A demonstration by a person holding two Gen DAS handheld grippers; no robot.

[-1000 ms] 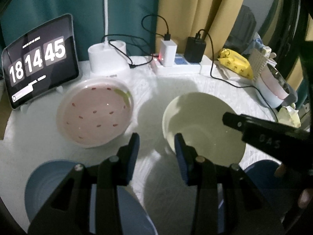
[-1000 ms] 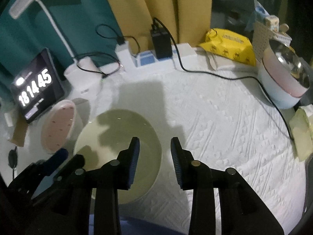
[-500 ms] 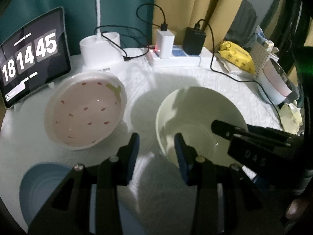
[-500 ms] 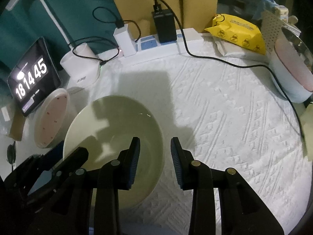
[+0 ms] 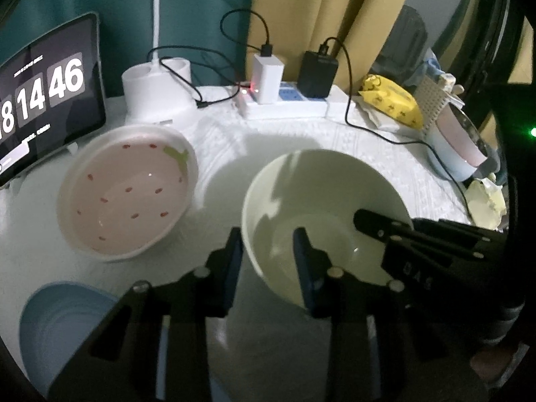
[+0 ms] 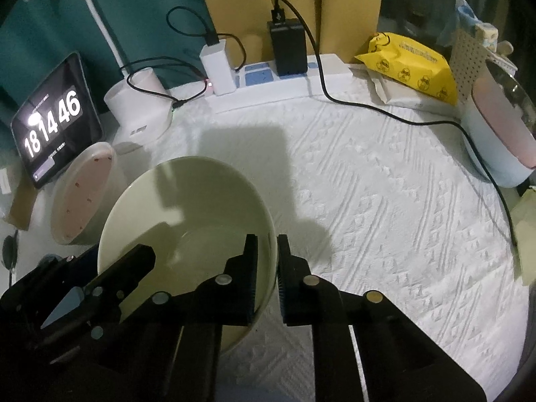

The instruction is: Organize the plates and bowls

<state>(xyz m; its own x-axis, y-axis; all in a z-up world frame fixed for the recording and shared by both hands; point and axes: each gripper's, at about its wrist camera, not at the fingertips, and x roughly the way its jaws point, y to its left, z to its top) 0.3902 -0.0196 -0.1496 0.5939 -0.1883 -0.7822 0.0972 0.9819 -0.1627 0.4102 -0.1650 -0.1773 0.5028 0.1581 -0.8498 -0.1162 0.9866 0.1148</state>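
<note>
On the white surface (image 6: 385, 201), nothing is stacked yet. Right gripper (image 6: 267, 268) is pinching the cream bowl (image 6: 187, 207) rim; a moment ago its fingers were wide apart. Left gripper (image 5: 268, 254) is straddling the other rim, fingers spread. Pink bowl (image 5: 127, 191) and blue plate (image 5: 63, 321) are waiting apart.

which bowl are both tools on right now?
The plain cream bowl: the right tool and left tool each straddle its rim. The strawberry-print pink bowl sits untouched beside it.
</note>
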